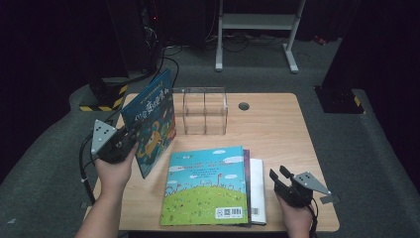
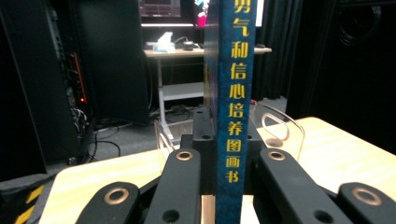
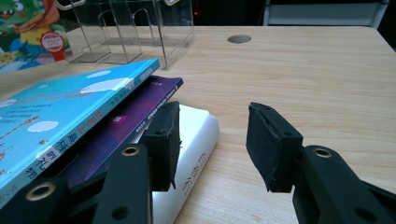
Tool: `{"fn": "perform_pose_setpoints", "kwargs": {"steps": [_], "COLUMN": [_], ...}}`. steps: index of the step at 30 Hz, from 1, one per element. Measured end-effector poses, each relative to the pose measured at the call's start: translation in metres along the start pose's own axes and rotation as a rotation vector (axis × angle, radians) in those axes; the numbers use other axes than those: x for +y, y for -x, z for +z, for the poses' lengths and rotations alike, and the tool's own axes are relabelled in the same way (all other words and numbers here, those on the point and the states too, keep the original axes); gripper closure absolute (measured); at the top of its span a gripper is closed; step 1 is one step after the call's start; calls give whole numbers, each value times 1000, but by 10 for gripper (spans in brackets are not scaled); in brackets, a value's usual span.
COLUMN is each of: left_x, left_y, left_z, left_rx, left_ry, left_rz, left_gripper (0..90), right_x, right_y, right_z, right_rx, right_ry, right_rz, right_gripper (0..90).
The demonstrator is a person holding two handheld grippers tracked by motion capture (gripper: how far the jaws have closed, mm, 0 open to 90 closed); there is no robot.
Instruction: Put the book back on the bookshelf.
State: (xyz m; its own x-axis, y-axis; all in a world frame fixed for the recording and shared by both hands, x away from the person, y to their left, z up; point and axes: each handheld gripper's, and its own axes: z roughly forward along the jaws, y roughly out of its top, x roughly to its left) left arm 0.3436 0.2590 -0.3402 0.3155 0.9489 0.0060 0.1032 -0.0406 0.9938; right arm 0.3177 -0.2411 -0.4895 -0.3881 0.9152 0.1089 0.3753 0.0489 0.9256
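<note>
The wooden table (image 1: pixel 282 124) has a clear book rack (image 1: pixel 205 110) at the back — its slots are empty. The left gripper (image 1: pixel 130 138) is clamped on a blue book (image 1: pixel 151 119), held up off the table by its spine, just left of the rack. I think it should stay upright and slide slowly into a slot. The right gripper (image 1: pixel 278 174) rests with jaws apart beside the book stack (image 1: pixel 213 186) — holding nothing.
</note>
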Motion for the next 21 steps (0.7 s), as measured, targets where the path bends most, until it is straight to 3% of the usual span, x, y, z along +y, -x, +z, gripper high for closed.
{"fn": "perform_pose_setpoints", "kwargs": {"steps": [6,10,21], "left_x": [8,12,10], "left_y": [-1,-3,-10], "left_z": [13,31,71], "left_rx": [15,36,82], "left_ry": [18,29,31], "left_rz": [3,-7,-14], "left_gripper": [830,830,830], "right_x": [0,0,0], "right_y": [0,1,4], "right_z": [-1,-2,-4], "right_rx": [-2,-1,-6], "right_ry": [3,6,9], "right_rz": [2,7,15], "right_gripper": [543,544,546]}}
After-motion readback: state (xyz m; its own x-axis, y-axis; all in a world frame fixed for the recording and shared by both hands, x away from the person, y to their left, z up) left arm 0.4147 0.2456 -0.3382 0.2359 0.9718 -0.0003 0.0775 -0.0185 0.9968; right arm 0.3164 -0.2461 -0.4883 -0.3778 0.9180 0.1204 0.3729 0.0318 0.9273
